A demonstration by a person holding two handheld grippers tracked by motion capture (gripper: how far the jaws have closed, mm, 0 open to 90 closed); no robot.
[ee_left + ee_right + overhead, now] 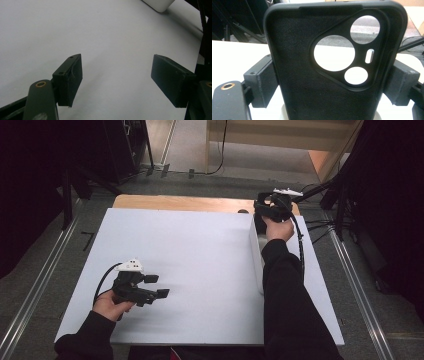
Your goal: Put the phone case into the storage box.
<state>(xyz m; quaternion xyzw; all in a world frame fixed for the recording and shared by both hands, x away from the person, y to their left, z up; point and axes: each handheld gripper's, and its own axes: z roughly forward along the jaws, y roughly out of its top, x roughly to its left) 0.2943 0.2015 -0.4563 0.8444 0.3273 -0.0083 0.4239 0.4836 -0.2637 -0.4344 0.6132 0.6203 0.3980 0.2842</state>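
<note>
A person works at a white table [190, 270] with a gripper in each hand. The right gripper [332, 82], held at the far right of the table above a white box [257, 255], is clenched on a black phone case [329, 65] — its jaws press the case's two long edges. The case stands upright in the grip, long axis vertical, its soft inner face turned toward the gripper's camera. The camera cutout (two large round holes, a smaller one and a slot) sits at the upper end, toward the right in the right gripper view. In the high view the case is too dark to tell apart from the right gripper [272, 207].

The left gripper [159, 286] rests near the table's left front, jaws released and wide apart, nothing between them — bare table shows there in the left gripper view.

The step looks like lowering the case toward the box. To do it well, keep the case vertical, come down slowly, line up its bottom edge with the box before easing the grip, and avoid twisting, since only the side edges are held.
</note>
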